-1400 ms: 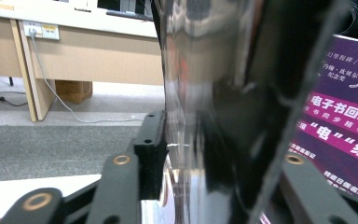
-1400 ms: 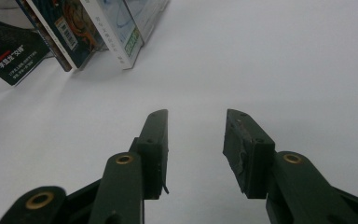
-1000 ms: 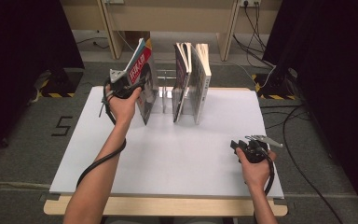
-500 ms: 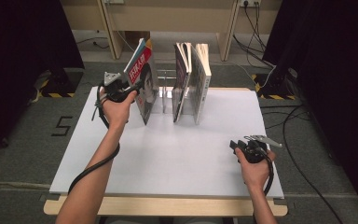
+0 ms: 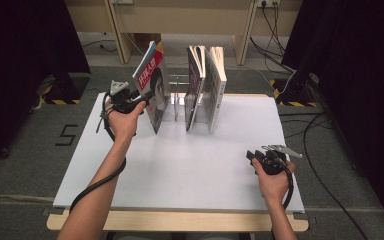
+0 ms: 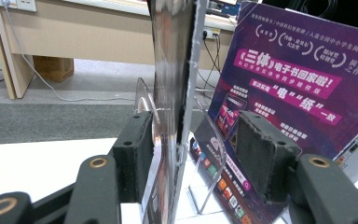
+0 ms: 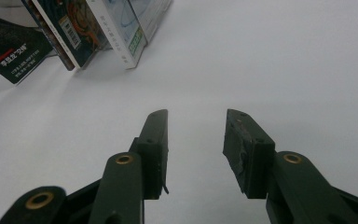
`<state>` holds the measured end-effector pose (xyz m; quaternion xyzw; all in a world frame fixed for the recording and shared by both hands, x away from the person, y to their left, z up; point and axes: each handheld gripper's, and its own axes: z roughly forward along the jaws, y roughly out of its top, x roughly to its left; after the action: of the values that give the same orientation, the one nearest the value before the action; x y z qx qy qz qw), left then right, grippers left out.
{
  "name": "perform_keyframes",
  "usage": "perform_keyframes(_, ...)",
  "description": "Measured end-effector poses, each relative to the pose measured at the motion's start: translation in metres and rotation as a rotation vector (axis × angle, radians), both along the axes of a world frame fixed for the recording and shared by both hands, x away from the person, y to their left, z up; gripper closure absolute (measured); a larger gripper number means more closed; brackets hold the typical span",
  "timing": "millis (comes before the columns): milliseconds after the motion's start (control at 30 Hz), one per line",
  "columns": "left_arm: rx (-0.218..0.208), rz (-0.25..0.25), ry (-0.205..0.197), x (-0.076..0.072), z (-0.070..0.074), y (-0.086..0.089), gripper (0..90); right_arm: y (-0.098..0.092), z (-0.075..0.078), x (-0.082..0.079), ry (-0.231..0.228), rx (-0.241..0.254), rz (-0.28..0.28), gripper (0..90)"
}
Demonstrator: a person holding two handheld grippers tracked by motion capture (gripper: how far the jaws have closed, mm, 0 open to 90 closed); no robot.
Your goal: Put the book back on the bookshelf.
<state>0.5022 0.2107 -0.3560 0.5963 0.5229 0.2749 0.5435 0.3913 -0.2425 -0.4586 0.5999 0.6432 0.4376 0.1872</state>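
- Leftward and a touch farther goes the left hand since the earlier frames, off the face of the leaning book [image 5: 152,85] to its left edge; the right hand has not budged.
- Left gripper [image 6: 191,149] now straddles that book's edge: jaws are wide apart, one pad [image 6: 133,154] close against the cover, the other pad [image 6: 261,158] well clear, so nothing is clamped yet.
- That book, red-and-white cover, leans at the left end of the clear rack [image 5: 177,102] at the table's [image 5: 180,175] far side; two more books [image 5: 205,85] stand upright just right of it.
- Right gripper [image 5: 260,156] rests near the table's right front, jaws parted over bare tabletop and holding nothing.
- Step in hand, I'd say: lining up a grasp on the leaning book.
- Next move calls for closing the jaws squarely on the cover edge, not on the rack's clear divider [image 6: 144,100] beside it, then lifting straight so the neighbours stay put.
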Motion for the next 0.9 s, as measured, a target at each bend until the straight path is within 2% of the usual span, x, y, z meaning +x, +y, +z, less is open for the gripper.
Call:
perform_keyframes(633,0.004,-0.011,0.008,-0.021,-0.001,0.012,45.2,-0.001,0.000,0.000,-0.006,-0.010,0.007,60.4)
perform_keyframes(900,0.011,-0.015,0.020,-0.030,-0.006,0.017,45.0,0.000,0.001,0.000,-0.011,-0.007,0.005,60.4)
